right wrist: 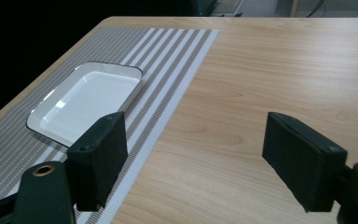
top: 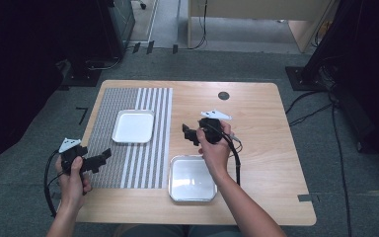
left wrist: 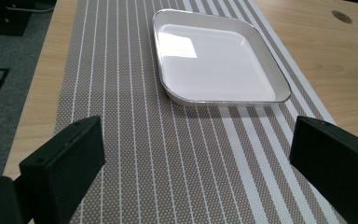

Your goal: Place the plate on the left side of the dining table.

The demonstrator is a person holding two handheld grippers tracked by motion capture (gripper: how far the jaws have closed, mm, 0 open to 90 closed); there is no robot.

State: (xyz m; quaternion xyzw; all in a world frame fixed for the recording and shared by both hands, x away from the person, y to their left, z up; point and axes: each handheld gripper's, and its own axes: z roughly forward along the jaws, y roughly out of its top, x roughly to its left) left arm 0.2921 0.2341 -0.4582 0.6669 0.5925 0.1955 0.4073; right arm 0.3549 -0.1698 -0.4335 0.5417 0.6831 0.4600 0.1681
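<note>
While looking down from the high view, can see the whole wooden worktop (top: 256, 148), with a striped placemat (top: 128, 143) on its left half, a white square tray (top: 133, 126) on the mat, and a second white tray (top: 192, 178) on bare wood near the front edge, just beside the mat's right border. Also a small dark round hole (top: 223, 96) near the far edge, plus cables on the grey floor around.

Closer in, from the left gripper view: the mat tray (left wrist: 221, 60) straight ahead, empty, glossy, dark-rimmed. From the right gripper view: same tray (right wrist: 86, 100) off to the left, bare wood ahead.

Left hand-held gripper (top: 102, 156) over the mat's front-left part, jaws spread wide, holding nothing. Right hand-held gripper (top: 189, 133) above bare wood between the two trays, likewise released and empty, touching nothing.
</note>
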